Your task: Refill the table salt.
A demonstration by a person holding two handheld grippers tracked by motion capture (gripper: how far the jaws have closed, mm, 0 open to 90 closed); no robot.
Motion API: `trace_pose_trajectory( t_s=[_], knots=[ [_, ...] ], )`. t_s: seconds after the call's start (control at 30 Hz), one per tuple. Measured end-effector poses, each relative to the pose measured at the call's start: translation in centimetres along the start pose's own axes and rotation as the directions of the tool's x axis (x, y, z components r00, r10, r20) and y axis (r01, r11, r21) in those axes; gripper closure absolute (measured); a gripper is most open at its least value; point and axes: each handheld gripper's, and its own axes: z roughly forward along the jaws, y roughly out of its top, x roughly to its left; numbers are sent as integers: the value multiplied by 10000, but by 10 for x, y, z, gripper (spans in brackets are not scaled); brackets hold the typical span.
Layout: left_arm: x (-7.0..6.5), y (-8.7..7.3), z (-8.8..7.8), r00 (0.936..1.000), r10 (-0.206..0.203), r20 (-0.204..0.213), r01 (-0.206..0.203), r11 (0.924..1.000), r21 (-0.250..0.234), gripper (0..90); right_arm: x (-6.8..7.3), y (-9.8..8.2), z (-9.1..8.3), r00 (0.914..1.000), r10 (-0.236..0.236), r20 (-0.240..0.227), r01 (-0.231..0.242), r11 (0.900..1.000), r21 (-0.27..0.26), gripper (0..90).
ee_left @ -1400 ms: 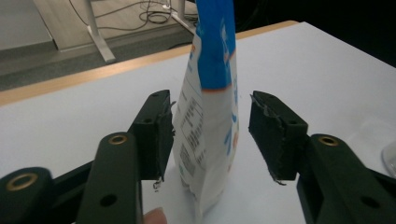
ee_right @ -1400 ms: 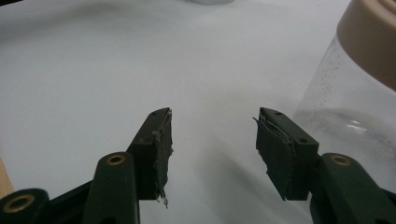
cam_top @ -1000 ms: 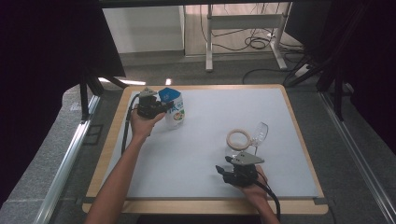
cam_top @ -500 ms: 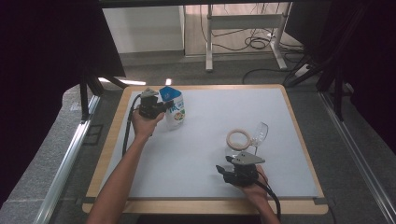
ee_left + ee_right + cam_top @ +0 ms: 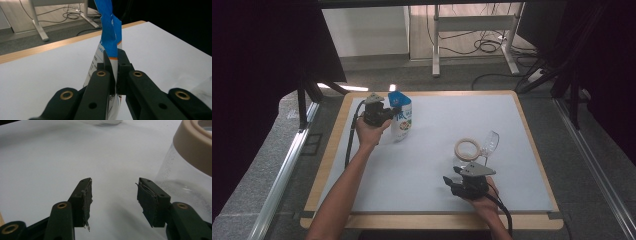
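Left gripper point(image 5: 113, 72) clamped on pouch point(image 5: 110, 40) top edge, just closed; keep pinch firm, lift straight. Right gripper point(image 5: 113, 197) open, empty, near jar point(image 5: 192, 165); hold clear.

I see a worktop point(image 5: 432, 150) with a pale, matte white surface and a light wooden rim running round all four edges. Standing on it at the far left is a white pouch point(image 5: 402, 120) with a blue top, upright. Toward the near right stands a clear glass jar point(image 5: 477, 150) with a tan ring around its mouth, well apart from the pouch.
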Motion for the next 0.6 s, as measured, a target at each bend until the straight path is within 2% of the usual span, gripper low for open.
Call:
trace_pose_trajectory(
  t_s=[0.47, 0.6],
  knots=[
    [-12, -2, -28, 9973, 29, 731, -15, 9998, -189, 900, 2, 0, 1, 10000, -25, 41, 25, 10000, 10, 454],
    [-17, -5, -33, 9970, 163, 761, -149, 9997, -182, 900, 3, 1, 2, 10000, -64, -4, 64, 10000, -49, 453]
  ],
)
